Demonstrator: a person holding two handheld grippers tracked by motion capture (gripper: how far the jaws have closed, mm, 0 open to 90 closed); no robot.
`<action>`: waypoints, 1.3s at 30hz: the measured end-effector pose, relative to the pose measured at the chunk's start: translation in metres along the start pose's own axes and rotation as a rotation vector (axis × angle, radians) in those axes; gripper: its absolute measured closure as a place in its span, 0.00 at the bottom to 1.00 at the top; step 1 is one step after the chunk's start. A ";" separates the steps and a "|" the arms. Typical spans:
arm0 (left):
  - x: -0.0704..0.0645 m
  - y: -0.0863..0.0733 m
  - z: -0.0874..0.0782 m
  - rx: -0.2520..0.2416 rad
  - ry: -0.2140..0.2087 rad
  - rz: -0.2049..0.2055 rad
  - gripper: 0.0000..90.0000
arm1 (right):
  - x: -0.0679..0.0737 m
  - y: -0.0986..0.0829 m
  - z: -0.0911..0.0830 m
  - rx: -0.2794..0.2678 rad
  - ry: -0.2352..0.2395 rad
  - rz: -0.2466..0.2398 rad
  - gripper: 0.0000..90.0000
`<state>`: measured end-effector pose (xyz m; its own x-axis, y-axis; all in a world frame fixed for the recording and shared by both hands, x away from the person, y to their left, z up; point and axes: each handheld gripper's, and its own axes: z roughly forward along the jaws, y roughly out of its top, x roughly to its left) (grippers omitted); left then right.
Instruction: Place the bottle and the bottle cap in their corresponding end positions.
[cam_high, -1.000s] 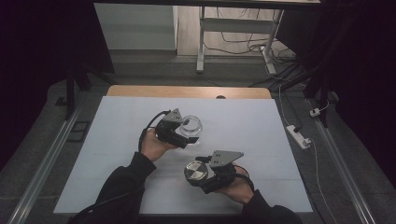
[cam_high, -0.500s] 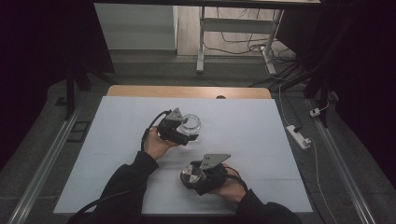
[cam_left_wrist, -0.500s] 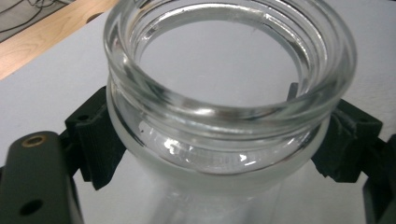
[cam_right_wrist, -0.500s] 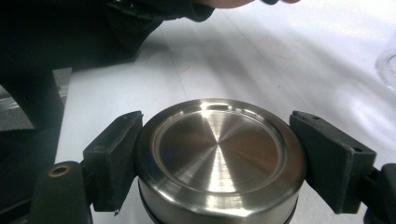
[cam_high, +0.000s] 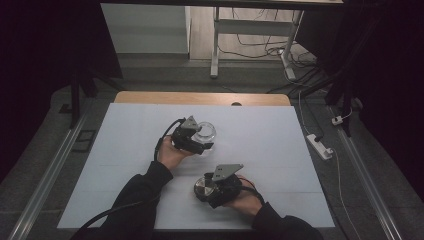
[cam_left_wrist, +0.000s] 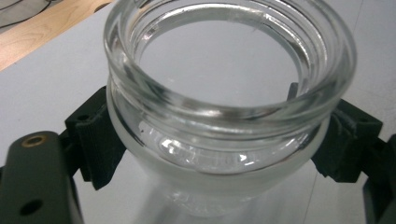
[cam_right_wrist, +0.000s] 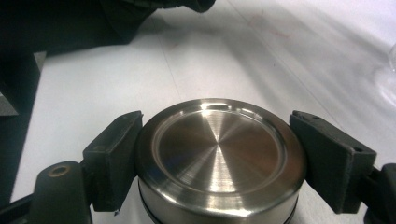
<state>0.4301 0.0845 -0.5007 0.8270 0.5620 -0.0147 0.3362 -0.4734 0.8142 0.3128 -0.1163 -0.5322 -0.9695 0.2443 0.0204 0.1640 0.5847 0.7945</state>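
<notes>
1. Holding steady: the left gripper has its jaws clamped on the body of the glass jar, one pad on each side below the threaded neck, near the middle of the white table.
2. Up close in the left gripper view, the jar stands upright with its mouth open and nothing inside; thick clear glass, bare screw thread showing.
3. Over to the right gripper: jaws closed on the metal lid, squeezing its rim from both sides, down near the table's front edge.
4. From the right gripper view the lid is brushed steel, round, flat face up, a dark seal line under the rim.
5. Key relation: the lid sits nearer the person than the jar, well apart from it and almost straight in front. My read is the right hand must carry it forward and over the open mouth, face level, the jar's axis being vertical.
</notes>
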 end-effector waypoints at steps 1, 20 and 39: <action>0.000 0.000 0.001 0.001 -0.001 0.000 0.18 | 0.000 0.000 0.001 0.008 -0.004 -0.002 0.22; 0.002 -0.009 0.011 0.034 -0.014 -0.003 0.17 | 0.001 -0.002 0.008 0.099 -0.062 -0.054 0.21; 0.002 -0.010 0.007 0.042 -0.016 -0.024 0.13 | 0.004 0.001 0.003 0.066 -0.054 0.026 0.10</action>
<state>0.4317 0.0857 -0.5133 0.8254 0.5629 -0.0436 0.3745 -0.4881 0.7884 0.3098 -0.1122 -0.5327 -0.9538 0.3003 0.0062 0.2022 0.6266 0.7526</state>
